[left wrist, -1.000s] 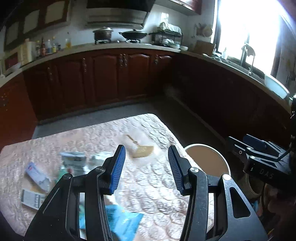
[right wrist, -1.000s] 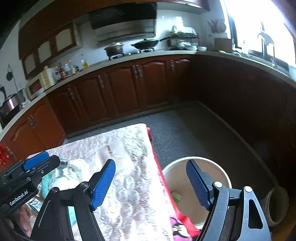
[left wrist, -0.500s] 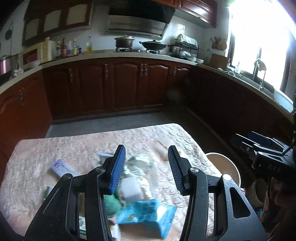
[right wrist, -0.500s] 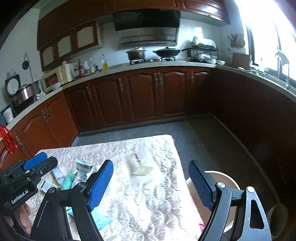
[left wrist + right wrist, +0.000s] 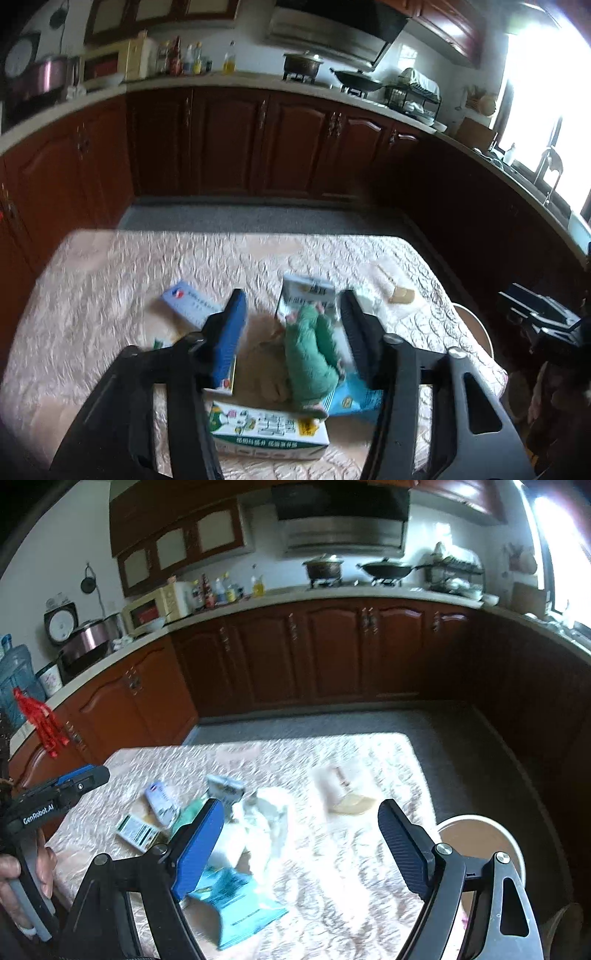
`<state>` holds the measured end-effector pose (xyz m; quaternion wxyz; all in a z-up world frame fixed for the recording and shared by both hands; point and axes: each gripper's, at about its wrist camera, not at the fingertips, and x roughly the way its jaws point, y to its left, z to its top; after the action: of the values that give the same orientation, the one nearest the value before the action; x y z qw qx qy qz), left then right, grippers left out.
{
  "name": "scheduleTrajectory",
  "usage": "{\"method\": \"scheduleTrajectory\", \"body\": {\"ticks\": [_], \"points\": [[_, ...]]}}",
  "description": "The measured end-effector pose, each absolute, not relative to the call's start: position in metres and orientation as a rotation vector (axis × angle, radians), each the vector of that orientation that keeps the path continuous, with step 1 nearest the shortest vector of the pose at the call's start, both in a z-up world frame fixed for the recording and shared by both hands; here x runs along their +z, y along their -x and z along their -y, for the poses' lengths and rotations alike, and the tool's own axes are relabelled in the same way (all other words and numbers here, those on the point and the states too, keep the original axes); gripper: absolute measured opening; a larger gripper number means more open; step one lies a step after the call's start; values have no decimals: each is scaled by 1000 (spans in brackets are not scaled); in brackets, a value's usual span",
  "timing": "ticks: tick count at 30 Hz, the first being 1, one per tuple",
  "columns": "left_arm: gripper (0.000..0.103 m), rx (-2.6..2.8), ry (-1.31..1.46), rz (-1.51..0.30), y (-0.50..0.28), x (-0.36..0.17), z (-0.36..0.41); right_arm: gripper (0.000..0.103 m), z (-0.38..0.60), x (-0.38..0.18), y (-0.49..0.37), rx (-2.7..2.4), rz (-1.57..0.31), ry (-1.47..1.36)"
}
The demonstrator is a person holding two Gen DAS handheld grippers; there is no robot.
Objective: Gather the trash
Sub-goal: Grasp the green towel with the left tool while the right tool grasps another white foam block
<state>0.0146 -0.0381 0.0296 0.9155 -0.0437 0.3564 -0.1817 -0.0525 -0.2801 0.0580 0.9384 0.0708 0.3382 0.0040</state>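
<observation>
A heap of trash lies on the quilted table (image 5: 96, 288). In the left wrist view my open, empty left gripper (image 5: 291, 332) hangs over a crumpled green wrapper (image 5: 312, 354), a green-and-white carton (image 5: 266, 428), a small carton (image 5: 308, 295), a white box (image 5: 192, 302) and a blue pouch (image 5: 354, 400). In the right wrist view my open, empty right gripper (image 5: 301, 853) hovers above white crumpled plastic (image 5: 269, 823) and the blue pouch (image 5: 236, 904). A clear bag with a tan piece (image 5: 347, 794) lies toward the far right. The bin (image 5: 480, 842) stands off the table's right edge.
Dark wooden cabinets (image 5: 332, 653) and a counter with pots and bottles run behind and to the right. Grey floor (image 5: 443, 727) lies between table and cabinets. The left gripper's body (image 5: 51, 805) shows at the left of the right wrist view.
Both grippers have swung left from the bin side to above the trash heap on the table. Both stay open and empty.
</observation>
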Motion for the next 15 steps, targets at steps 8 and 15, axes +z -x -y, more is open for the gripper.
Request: {"method": "scheduleTrajectory", "body": {"ticks": [8, 15], "points": [[61, -420, 98, -875, -31, -13, 60, 83, 265, 23, 36, 79, -786, -164], [61, -407, 58, -1008, -63, -62, 90, 83, 262, 7, 29, 104, -828, -158]]}}
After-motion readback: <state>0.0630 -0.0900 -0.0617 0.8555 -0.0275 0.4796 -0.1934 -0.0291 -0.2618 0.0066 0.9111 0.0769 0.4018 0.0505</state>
